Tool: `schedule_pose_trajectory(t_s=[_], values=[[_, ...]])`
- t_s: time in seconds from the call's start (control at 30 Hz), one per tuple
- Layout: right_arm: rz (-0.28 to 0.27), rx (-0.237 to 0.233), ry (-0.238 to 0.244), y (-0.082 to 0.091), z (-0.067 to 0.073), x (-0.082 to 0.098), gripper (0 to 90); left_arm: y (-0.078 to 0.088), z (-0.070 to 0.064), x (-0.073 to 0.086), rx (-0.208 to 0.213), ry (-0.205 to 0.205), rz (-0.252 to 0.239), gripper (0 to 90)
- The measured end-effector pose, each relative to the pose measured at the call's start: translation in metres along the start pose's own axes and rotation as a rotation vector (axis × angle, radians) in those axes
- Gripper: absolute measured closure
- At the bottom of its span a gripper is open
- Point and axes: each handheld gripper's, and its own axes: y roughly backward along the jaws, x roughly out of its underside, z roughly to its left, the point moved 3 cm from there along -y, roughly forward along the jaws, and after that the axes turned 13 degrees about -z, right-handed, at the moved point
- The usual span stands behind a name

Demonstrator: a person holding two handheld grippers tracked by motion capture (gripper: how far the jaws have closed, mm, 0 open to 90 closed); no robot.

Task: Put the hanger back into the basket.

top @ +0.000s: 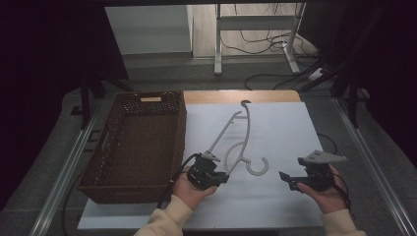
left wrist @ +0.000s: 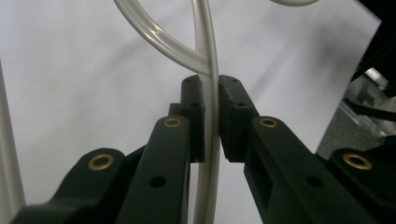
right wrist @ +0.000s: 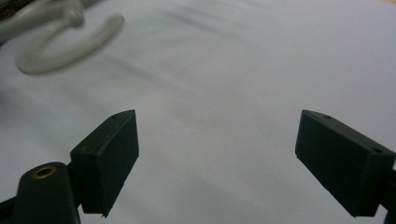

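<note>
A white plastic hanger (top: 249, 129) lies on the white sheet (top: 280, 132), its hook (top: 259, 170) toward the near side. My left gripper (top: 225, 177) sits at the hanger's lower part. In the left gripper view it (left wrist: 212, 88) is shut on a thin bar of the hanger (left wrist: 208, 37), which runs up between the pads. My right gripper (top: 287, 181) hovers to the right of the hook, apart from it. In the right gripper view it (right wrist: 217, 154) stands open over bare sheet, with the hanger's hook (right wrist: 70, 44) at the upper left.
A brown wicker basket (top: 179, 132) stands on the left, its right wall close to my left hand. The wooden table edge (top: 236, 96) shows beyond the sheet. Metal rails (top: 369, 162) run along both sides, and a desk frame and cables lie on the floor behind.
</note>
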Motion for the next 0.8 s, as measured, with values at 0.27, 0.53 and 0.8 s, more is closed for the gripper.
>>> schedule_pose_trajectory(t_s=[0.27, 0.53, 0.8], values=[[0.022, -0.019, 0.011, -0.004, 0.004, 0.002, 13.1, 0.024, 0.001, -0.018, 0.023, 0.0, -0.062, 81.6], [0.021, -0.021, 0.019, -0.005, 0.006, 0.001, 13.0, 0.047, -0.004, -0.035, 0.026, -0.029, -0.113, 81.6], [0.018, -0.033, 0.024, -0.005, 0.008, 0.0, 12.9, 0.066, 0.002, -0.047, 0.014, -0.038, -0.154, 81.6]])
